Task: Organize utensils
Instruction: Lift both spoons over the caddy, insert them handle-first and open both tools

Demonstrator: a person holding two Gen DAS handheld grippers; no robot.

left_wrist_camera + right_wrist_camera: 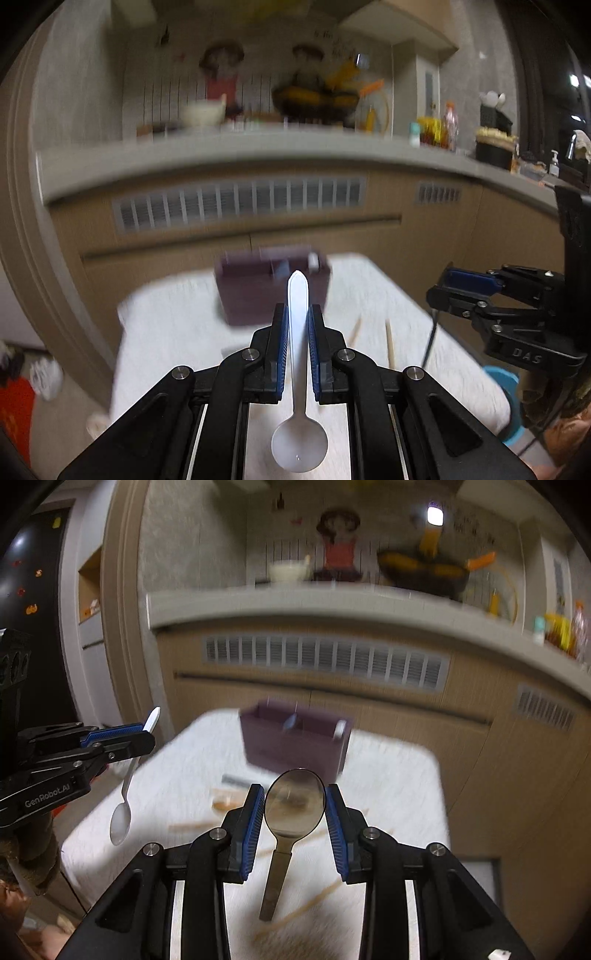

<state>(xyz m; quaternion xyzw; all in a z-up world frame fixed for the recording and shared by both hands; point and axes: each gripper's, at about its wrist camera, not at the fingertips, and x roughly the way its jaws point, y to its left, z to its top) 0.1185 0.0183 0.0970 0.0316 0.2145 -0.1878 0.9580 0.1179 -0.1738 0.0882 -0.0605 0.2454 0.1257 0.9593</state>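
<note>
A kitchen, blurred throughout: tan cabinet fronts with a slatted vent (240, 206) run under a long grey ledge (258, 158) crowded with bowls and bottles. In front of it stands a small counter (388, 775) draped in white cloth.

Nearest in the left wrist view, the left tool (297, 314) is nipped narrow on a white plastic spoon (298, 369). Its blue pads grip the handle, the bowl hangs back towards the camera and the handle tip points ahead. The right wrist view shows that spoon dangling bowl-down, clear above the cloth.

Nearest in the right wrist view, the right tool (295, 797) holds a metal spoon (291, 819) by the rim of its bowl, one pad on each side, with the handle trailing back and down towards the camera. From the left wrist view this tool appears at the right edge, too side-on to see what it carries.

Further out, wooden chopsticks (303, 904) lie scattered on the cloth, along with a few smeared items just past the metal spoon that cannot be made out.

Towards the counter's far edge stands a dark purple organiser box (291, 738), open-topped, with a couple of pale utensils poking up inside.
</note>
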